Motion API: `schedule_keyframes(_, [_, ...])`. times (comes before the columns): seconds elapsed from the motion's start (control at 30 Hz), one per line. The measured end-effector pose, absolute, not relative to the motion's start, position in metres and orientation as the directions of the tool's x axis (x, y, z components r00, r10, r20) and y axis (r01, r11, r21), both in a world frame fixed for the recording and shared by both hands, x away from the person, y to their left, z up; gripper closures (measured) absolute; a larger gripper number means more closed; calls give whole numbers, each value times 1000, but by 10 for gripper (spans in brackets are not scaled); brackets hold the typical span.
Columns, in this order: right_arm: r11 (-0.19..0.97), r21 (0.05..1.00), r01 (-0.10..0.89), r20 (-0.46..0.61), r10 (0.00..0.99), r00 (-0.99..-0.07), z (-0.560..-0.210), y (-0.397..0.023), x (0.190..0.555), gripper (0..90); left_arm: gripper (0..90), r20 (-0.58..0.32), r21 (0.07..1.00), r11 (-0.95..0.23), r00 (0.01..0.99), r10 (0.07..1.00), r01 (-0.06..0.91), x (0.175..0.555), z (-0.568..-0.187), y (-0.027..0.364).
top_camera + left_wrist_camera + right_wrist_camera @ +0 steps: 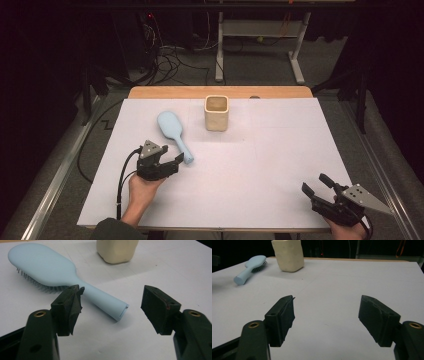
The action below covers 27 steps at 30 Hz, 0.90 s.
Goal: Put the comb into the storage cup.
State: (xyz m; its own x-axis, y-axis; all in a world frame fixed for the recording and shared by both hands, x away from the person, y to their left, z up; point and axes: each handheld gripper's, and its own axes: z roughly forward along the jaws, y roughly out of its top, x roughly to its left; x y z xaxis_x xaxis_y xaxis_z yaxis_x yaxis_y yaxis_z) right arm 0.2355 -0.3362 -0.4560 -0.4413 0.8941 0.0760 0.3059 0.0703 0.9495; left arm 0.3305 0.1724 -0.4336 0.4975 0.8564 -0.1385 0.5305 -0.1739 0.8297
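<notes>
1. Your left tool (176, 161) sits on the near-left part of the tabletop (260, 165), released, its jaws spread wide with nothing pressed between the pads.
2. In the left gripper view, the tip of the hairbrush handle lies in the gap in front of those spread jaws; neither pad touches it.
3. The light blue hairbrush (174, 132) lies flat on the white tabletop, bristles down, its oval head toward the far left and its handle running toward the near right, ending just beside your left tool.
4. The cream square cup (216, 113) stands upright on the far middle of the tabletop, to the right of the brush head and apart from it.
5. Your right tool (317, 183) rests at the near-right corner, well apart from the brush and the cup. It is released too: the right gripper view shows bare tabletop between its two black pads.
6. From the right gripper view, the brush and the cup sit far off at the upper left, side by side with a clear gap between them.
</notes>
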Motion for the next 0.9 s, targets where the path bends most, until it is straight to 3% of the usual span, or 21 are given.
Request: schedule_keyframes(0.9, [61, 951, 305, 85, 892, -445, -456, -337, 236, 293, 338, -101, 809, -227, 509, 855, 542, 361, -414, 151])
